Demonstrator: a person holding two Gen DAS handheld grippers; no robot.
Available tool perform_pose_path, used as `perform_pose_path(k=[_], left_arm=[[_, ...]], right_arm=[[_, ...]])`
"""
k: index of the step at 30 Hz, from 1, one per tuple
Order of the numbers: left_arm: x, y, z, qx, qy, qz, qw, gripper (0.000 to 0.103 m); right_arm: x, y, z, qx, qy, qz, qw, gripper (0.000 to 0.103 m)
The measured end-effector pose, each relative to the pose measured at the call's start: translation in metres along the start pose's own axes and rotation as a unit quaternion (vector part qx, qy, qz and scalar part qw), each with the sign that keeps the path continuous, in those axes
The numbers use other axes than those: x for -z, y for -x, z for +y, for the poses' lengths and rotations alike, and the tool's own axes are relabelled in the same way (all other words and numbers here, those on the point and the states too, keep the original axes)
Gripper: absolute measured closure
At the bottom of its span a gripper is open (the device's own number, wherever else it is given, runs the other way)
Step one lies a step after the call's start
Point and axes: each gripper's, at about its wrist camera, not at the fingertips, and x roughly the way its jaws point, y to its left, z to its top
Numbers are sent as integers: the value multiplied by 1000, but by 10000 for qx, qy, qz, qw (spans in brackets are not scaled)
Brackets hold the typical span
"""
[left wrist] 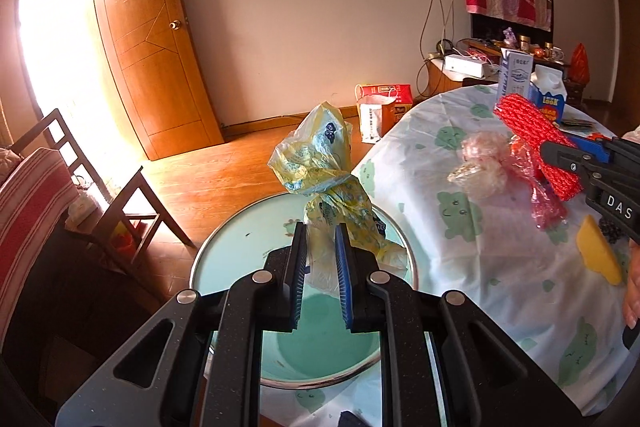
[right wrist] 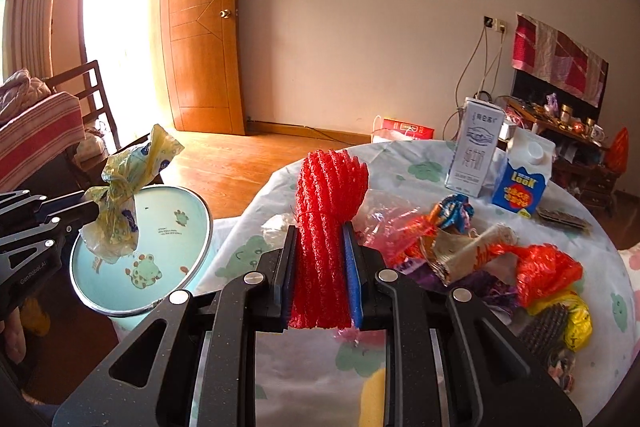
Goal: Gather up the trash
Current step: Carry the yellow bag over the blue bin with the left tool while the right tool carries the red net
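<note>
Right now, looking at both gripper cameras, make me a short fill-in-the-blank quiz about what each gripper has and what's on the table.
1. The left gripper is shut on a knotted ____ plastic bag.
2. The right gripper is shut on a bundle of ____ foam netting.
3. The blue carton stands beside a taller ____ carton.
4. The door in the background stands ____.

Missing words: yellow; red; white; open

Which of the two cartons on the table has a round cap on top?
The blue and white carton, the shorter one on the right. The taller white carton beside it has a flat top with no cap.
</note>
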Motion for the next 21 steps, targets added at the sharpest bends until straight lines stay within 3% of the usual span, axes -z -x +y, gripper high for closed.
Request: perform_pose_path(k=[21], left_arm=[[4, -16, 40, -633, 327, 62, 9974, 89]], right_arm=[[-37, -71, 27, -584, 444, -161, 9972, 81]])
